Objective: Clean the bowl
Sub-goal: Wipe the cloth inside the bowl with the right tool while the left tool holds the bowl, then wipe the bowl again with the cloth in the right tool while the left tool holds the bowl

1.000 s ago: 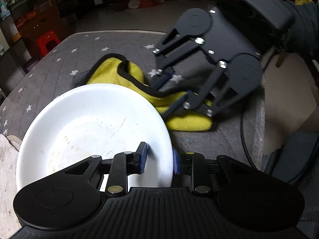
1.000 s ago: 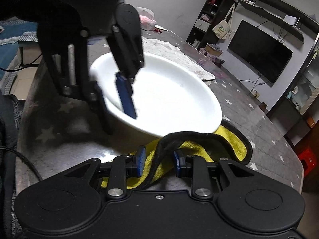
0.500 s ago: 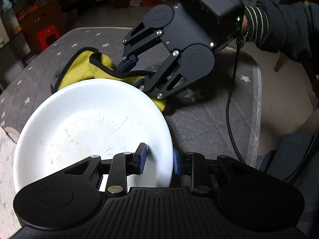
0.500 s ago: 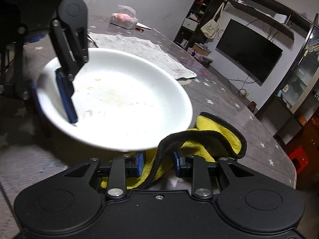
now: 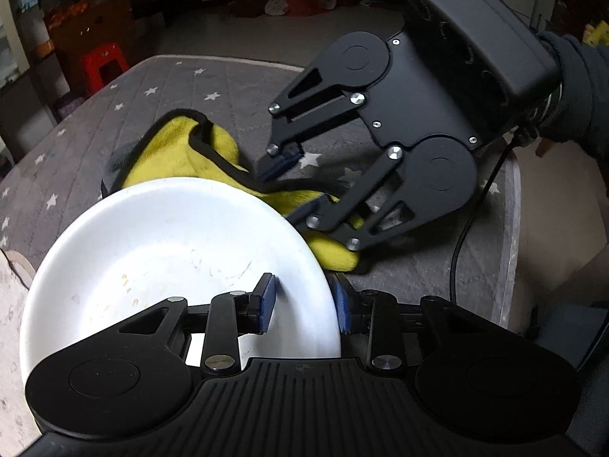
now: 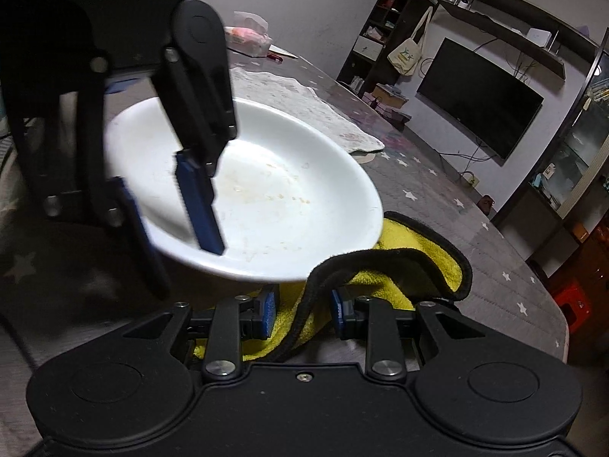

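Observation:
A white bowl [image 5: 171, 251] with faint food smears is tilted above the table. My left gripper [image 5: 302, 304] is shut on its rim, one pad inside and one outside; it shows in the right wrist view [image 6: 167, 205] too, on the bowl [image 6: 289, 179]. A yellow cloth with black edging [image 5: 179, 152] lies on the table beyond and under the bowl. My right gripper [image 6: 302, 314] straddles a raised fold of the cloth [image 6: 415, 259] with a gap at each pad. In the left wrist view the right gripper [image 5: 293, 182] sits on the cloth beside the bowl.
The table has a grey star-patterned cover [image 5: 163, 80]. A pale lace mat [image 6: 304, 103] lies behind the bowl. A red stool [image 5: 102, 64] stands past the far edge. A black cable [image 5: 472, 221] hangs off the right side.
The right gripper has shifted along the cloth, still around its fold. The bowl stays in my left gripper and has tilted and moved a little.

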Demonstrator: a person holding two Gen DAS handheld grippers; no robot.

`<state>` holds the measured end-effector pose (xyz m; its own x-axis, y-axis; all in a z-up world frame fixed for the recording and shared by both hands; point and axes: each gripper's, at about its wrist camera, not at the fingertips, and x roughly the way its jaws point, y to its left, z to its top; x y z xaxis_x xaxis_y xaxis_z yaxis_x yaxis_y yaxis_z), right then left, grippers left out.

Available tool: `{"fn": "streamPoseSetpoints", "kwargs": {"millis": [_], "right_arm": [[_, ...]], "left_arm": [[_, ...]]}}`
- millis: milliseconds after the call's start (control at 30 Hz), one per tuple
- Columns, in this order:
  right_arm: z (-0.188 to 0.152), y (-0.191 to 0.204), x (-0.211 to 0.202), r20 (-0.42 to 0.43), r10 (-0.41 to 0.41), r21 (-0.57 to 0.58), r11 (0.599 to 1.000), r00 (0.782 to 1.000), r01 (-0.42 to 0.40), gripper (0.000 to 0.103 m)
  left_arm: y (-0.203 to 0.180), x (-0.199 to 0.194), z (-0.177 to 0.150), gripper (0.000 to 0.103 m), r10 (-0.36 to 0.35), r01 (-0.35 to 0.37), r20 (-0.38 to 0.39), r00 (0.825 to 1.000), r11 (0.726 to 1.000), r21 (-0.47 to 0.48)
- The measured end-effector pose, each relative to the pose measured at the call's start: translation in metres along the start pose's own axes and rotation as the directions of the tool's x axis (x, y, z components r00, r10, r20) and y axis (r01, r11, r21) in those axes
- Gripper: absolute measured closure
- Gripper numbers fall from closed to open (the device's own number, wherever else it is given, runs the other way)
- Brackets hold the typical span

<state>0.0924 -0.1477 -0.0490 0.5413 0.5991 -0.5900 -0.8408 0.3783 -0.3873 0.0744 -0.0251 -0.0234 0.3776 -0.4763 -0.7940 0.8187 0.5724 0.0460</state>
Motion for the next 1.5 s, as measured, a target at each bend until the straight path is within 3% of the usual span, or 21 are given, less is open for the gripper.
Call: {"fn": "streamPoseSetpoints", "kwargs": {"millis": [467, 867, 1000, 1167, 1333, 1500], "right_arm": [[0.003, 0.038, -0.033, -0.006, 0.073, -0.075, 0.994, 0.997, -0.074, 0.072], [0.010, 0.004, -0.011, -0.018, 0.038, 0.037, 0.999, 0.999, -0.038, 0.072], [0.008, 0.002, -0.026, -0.024, 0.035, 0.065, 0.997, 0.999, -0.034, 0.056], [0.012, -0.004, -0.045, 0.000, 0.029, 0.112, 0.993, 1.000, -0.029, 0.055], [0.021, -0.019, -0.060, 0.044, -0.054, 0.121, 0.992, 0.998, 0.048, 0.055], [0.020, -0.049, -0.041, 0.016, -0.075, 0.168, 0.983, 0.997, 0.071, 0.055]], "left_arm": [[-0.008, -0.023, -0.031, 0.074, -0.081, 0.081, 0.000, 0.997, 0.993, 0.083], [-0.010, -0.029, -0.035, 0.073, -0.089, 0.089, -0.005, 0.996, 0.993, 0.077], [-0.010, -0.028, -0.037, 0.073, -0.085, 0.086, -0.007, 0.996, 0.993, 0.078], [-0.010, -0.027, -0.038, 0.072, -0.076, 0.077, -0.014, 0.997, 0.994, 0.084], [-0.011, -0.026, -0.037, 0.071, -0.066, 0.067, -0.021, 0.998, 0.995, 0.080], [-0.011, -0.024, -0.032, 0.071, -0.056, 0.058, -0.036, 0.998, 0.997, 0.049]]}}
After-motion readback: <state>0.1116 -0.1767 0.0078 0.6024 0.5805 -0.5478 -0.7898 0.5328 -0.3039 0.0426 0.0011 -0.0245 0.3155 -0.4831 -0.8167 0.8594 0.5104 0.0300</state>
